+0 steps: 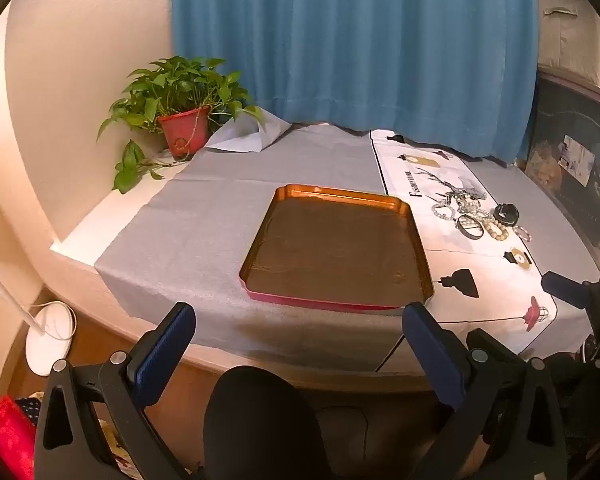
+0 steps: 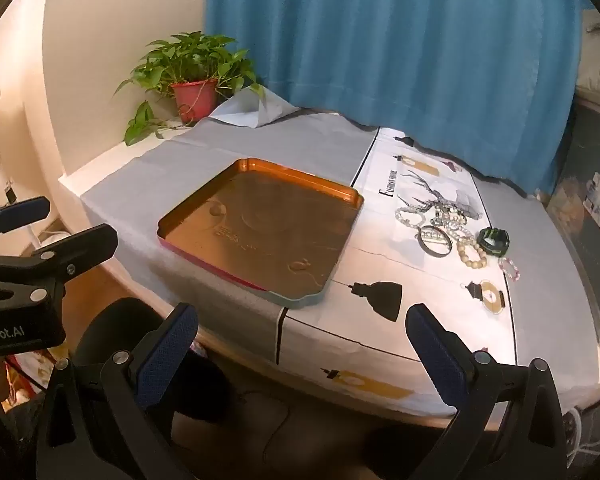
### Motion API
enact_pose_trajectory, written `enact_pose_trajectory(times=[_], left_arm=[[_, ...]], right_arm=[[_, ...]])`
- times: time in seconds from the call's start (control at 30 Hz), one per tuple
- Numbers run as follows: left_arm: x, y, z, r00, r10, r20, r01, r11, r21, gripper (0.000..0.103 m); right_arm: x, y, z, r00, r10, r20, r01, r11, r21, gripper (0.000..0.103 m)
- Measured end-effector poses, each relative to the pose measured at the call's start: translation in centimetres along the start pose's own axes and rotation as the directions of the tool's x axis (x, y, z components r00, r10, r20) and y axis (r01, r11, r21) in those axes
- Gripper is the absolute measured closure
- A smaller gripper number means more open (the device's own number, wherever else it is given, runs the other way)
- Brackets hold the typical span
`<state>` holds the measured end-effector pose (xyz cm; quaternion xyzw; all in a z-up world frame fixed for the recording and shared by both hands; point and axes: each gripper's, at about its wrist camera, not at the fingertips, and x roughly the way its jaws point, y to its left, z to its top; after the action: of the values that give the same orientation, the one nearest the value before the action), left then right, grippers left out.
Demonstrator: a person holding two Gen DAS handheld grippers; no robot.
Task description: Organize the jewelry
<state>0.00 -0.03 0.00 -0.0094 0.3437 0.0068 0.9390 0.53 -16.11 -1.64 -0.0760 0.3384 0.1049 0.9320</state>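
An empty copper-coloured tray with a red outer wall (image 1: 340,194) (image 2: 300,178) lies on the grey cloth mid-table. To its right, a heap of jewelry (image 1: 476,216) (image 2: 452,232) rests on a white printed runner: bead bracelets, a black bangle (image 2: 434,240), a wooden-bead bracelet (image 2: 474,258), a dark green piece (image 2: 494,240) and a pink bracelet (image 2: 510,268). My left gripper (image 1: 300,312) (image 2: 80,219) is open and holds nothing, short of the table's near edge in front of the tray. My right gripper (image 2: 303,314) is open too, near the tray's front right corner; one of its fingers (image 1: 560,285) shows in the left wrist view.
A potted green plant in a red pot (image 1: 180,120) (image 2: 194,96) stands at the table's far left corner. A blue curtain (image 1: 352,40) hangs behind. A black chair back (image 1: 256,420) sits below the grippers, and a white round base (image 1: 50,340) stands on the floor at left.
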Motion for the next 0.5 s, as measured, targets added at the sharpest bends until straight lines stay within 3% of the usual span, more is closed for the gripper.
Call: enact_pose_trajectory(times=[0.5], left_arm=[[-0.14,-0.04,-0.03,1.0,0.008,-0.002,-0.008,1.0,0.016,0.0]], right_arm=[[-0.09,-0.06,-0.05,1.0,0.006,-0.002,-0.006,1.0,-0.004,0.0]])
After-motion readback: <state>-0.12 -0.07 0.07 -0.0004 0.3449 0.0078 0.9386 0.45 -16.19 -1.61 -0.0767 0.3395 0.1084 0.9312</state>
